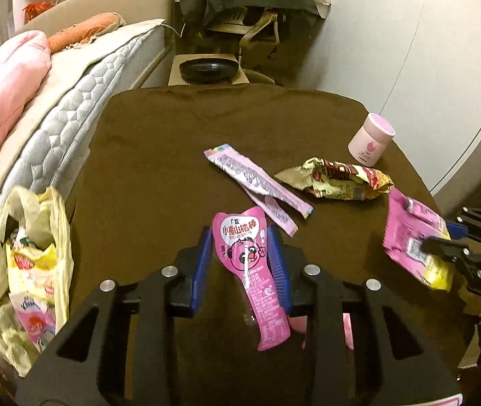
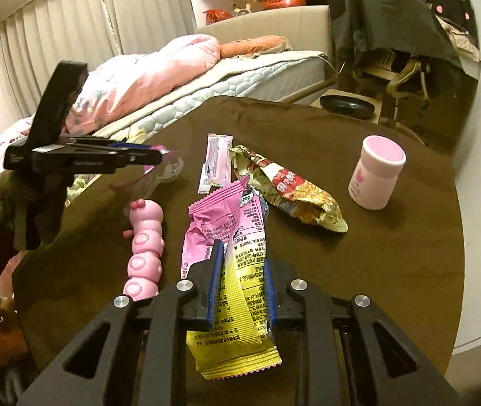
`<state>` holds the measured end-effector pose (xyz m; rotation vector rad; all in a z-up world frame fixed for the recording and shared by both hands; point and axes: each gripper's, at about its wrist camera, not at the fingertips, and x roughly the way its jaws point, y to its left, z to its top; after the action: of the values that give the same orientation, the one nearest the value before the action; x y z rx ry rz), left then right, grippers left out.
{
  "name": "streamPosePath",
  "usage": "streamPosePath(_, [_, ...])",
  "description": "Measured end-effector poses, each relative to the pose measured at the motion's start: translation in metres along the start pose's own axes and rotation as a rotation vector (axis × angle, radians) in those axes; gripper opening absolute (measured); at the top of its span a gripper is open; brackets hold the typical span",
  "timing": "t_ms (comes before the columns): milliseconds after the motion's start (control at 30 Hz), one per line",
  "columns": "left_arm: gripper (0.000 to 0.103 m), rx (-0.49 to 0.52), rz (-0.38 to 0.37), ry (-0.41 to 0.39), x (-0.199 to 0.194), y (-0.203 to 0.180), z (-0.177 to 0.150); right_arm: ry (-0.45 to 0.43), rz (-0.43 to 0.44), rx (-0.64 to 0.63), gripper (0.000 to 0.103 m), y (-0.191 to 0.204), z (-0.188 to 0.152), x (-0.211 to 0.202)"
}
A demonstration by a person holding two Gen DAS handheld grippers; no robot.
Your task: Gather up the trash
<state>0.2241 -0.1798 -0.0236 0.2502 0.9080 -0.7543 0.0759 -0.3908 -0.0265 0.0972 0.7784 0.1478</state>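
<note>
The left wrist view is looking forward from just behind its blue finger pads [image 1: 276, 257], sitting low and close over the brown table [image 1: 179, 128] and facing the chair [image 1: 260, 30] at the far end, with the bed [image 1: 81, 77] to its left. The right wrist view is sitting equally close, angling toward the bed [image 2: 240, 71]. Both are sharing the tabletop middle (the pink-lidded jar [image 1: 371, 139] [image 2: 377, 172] and crumpled gold wrapper [image 1: 338, 179] [image 2: 291, 186]).
</note>
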Motion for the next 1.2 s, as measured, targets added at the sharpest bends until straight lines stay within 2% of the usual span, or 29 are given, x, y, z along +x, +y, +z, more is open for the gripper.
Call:
streamPosePath(67, [0.039, -0.019, -0.008, -0.012, -0.001, 0.004, -0.002, -0.004, -0.022, -0.014, 0.020, 0.002, 0.000, 0.000])
streamPosePath(100, [0.050, -0.029, -0.015, -0.021, -0.001, 0.006, -0.003, -0.008, -0.026, -0.017, 0.020, 0.003, 0.000, 0.000])
streamPosePath(133, [0.057, -0.038, -0.022, -0.031, 0.000, 0.007, -0.004, -0.010, -0.025, -0.014, 0.020, 0.003, -0.002, -0.001])
streamPosePath(167, [0.058, -0.039, -0.020, -0.029, 0.003, 0.007, -0.005, -0.012, -0.027, -0.008, 0.020, 0.002, -0.004, -0.002])
streamPosePath(233, [0.058, -0.009, 0.014, 0.012, 0.015, 0.003, -0.007, -0.013, -0.038, -0.001, 0.020, 0.001, -0.008, -0.003])
streamPosePath(333, [0.058, 0.008, 0.083, 0.028, 0.025, -0.002, -0.009, -0.015, -0.051, 0.027, 0.020, -0.007, -0.015, -0.005])
streamPosePath(467, [0.058, -0.048, 0.076, 0.061, 0.035, -0.003, -0.006, -0.013, -0.060, 0.068, 0.020, -0.016, -0.023, -0.004])
streamPosePath(567, [0.058, 0.001, 0.099, 0.078, 0.044, -0.016, -0.003, -0.006, -0.056, 0.087, 0.020, -0.019, -0.027, 0.002])
streamPosePath(633, [0.058, 0.053, 0.151, 0.088, 0.050, -0.025, -0.003, -0.004, -0.055, 0.094, 0.020, -0.020, -0.030, 0.005])
streamPosePath(733, [0.048, 0.074, 0.183, 0.089, 0.053, -0.028, -0.002, -0.008, -0.052, 0.095, 0.020, -0.018, -0.033, 0.006])
streamPosePath(800, [0.048, 0.051, 0.149, 0.089, 0.050, -0.025, -0.002, -0.013, -0.050, 0.096, 0.020, -0.018, -0.034, 0.004])
streamPosePath(1000, [0.048, 0.040, 0.121, 0.045, 0.028, -0.028, -0.003, -0.033, -0.055, 0.110, 0.020, -0.021, -0.031, -0.002])
streamPosePath(1200, [0.048, -0.012, 0.047, -0.035, -0.015, -0.028, -0.006, -0.076, -0.063, 0.102, 0.020, -0.012, -0.020, -0.018])
